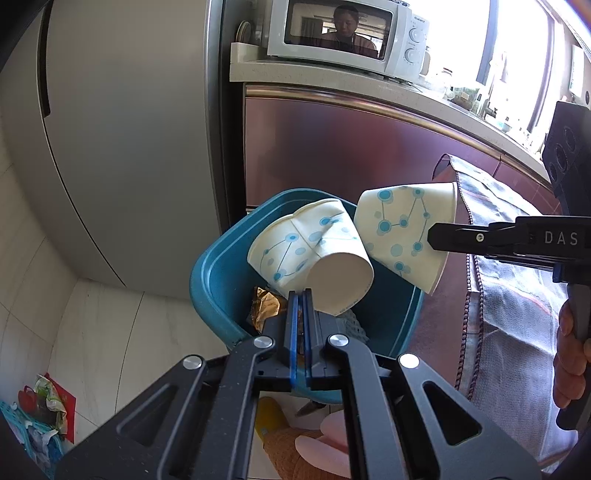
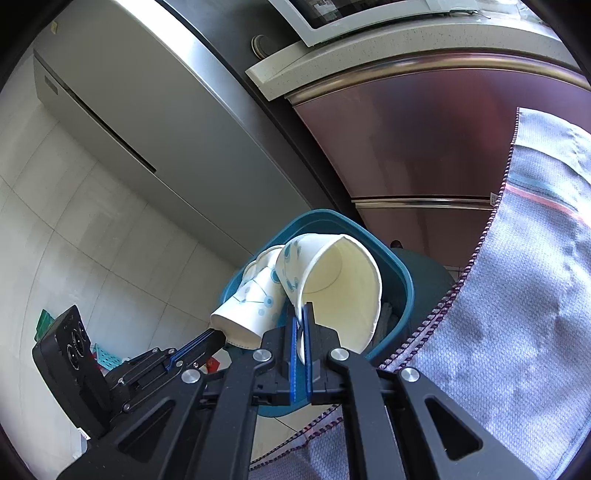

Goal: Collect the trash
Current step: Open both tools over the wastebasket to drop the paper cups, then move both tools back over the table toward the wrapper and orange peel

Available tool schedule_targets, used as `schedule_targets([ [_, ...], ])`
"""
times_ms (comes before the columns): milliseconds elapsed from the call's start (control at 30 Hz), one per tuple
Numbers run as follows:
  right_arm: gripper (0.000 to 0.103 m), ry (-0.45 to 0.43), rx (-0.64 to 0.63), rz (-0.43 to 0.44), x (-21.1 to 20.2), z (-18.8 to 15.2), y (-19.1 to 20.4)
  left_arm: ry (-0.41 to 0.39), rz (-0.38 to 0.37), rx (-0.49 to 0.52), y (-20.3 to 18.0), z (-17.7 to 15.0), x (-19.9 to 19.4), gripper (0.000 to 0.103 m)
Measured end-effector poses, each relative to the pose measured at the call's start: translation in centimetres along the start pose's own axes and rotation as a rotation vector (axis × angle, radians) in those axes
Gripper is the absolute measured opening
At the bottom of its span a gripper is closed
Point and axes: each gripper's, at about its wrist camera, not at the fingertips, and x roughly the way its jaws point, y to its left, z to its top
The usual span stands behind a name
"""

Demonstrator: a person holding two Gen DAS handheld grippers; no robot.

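My left gripper (image 1: 301,295) is shut on the rim of a crushed white paper cup with blue dots (image 1: 310,247), held over the teal trash bin (image 1: 210,280). My right gripper (image 2: 302,308) is shut on the rim of a second dotted paper cup (image 2: 343,280), held over the same bin (image 2: 402,280). In the left wrist view the right gripper (image 1: 434,236) comes in from the right, pinching its cup (image 1: 402,225). In the right wrist view the left gripper (image 2: 218,336) holds the crushed cup (image 2: 255,299) at lower left. The two cups touch. Wrappers lie in the bin.
A grey fridge (image 1: 122,122) stands to the left and a maroon cabinet (image 1: 332,147) behind the bin, with a microwave (image 1: 347,33) on the counter. A patterned cloth (image 2: 517,295) hangs at the right. Bags and a blue basket (image 1: 40,413) lie on the tiled floor.
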Motion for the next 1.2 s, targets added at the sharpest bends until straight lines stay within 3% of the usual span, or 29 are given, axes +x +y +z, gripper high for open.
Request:
schedule_targets([
  [400,0.004,0.027,-0.008,-0.027,2.5,0.5,0.3,0.029,-0.008,-0.009,-0.9,0.0,1.8,0.001],
  [600,0.007,0.014,-0.018,-0.018,1.1,-0.4,0.2,0.018,-0.037,-0.012,-1.3,0.0,1.2,0.002],
  [700,0.009,-0.011,-0.028,-0.015,-0.6,-0.9,0.2,-0.004,-0.065,-0.008,-1.8,0.1,0.2,0.016],
  [767,0.019,-0.035,-0.039,-0.015,-2.1,-1.5,0.1,-0.027,-0.084,0.004,-2.4,0.2,-0.8,0.025],
  [833,0.026,-0.062,-0.052,-0.016,-4.0,-2.2,0.1,-0.054,-0.113,0.023,-3.4,0.3,-1.9,0.028],
  [1033,0.033,-0.148,-0.064,-0.054,-10.2,-5.3,-1.1,-0.105,-0.233,0.104,-7.8,0.3,-4.7,0.035],
  [1200,0.037,-0.231,-0.054,-0.12,-15.9,-8.7,-2.9,-0.102,-0.339,0.212,-13.1,-0.5,-6.0,0.036],
])
